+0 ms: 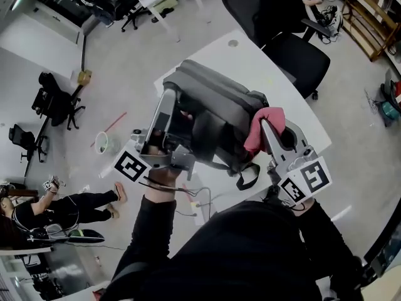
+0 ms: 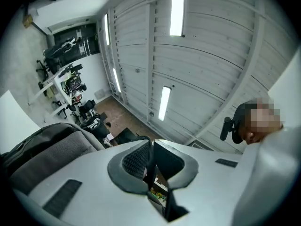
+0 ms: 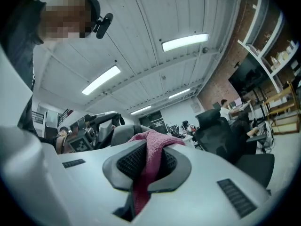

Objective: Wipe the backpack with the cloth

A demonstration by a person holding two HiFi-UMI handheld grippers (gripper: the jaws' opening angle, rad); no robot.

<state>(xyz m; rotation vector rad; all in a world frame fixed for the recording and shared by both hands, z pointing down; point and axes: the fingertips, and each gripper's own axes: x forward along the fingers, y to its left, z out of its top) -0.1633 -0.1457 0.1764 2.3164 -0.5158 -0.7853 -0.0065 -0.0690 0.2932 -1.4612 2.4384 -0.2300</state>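
Backpack (image 1: 219, 115), grey and padded, is lying across the near part of a white table (image 1: 250, 58) as a person in black sleeves is working on it with two hand-held grippers. On the person's right, the right gripper (image 1: 265, 129) is clamping a pink cloth (image 1: 270, 114) between its jaws. The right gripper view is showing the fabric bunched over the dark ribbed pads and hanging down through the gap behind them. The cloth is sitting right against the upper right side of the backpack, above a loose black strap (image 1: 247, 177) that is looping off the bag toward the person. On the other side, the left gripper (image 1: 169, 99) is reaching along the bag's left flank, its tip close to the upper edge. Its jaws are pressing together, and a thin dark strip appears to be caught between the pads, though the left gripper view is not making clear what it is. That view is looking up at a pale ribbed ceiling with long light strips (image 2: 176, 8), with the backpack at lower left. A black-and-white marker cube (image 1: 310, 177) is riding on the right gripper close to the person's sleeve. Beyond the table a black office chair (image 1: 294, 49) is standing, and on the grey floor to the left another person (image 1: 56, 209) is sitting near a small pale cup (image 1: 102, 143).
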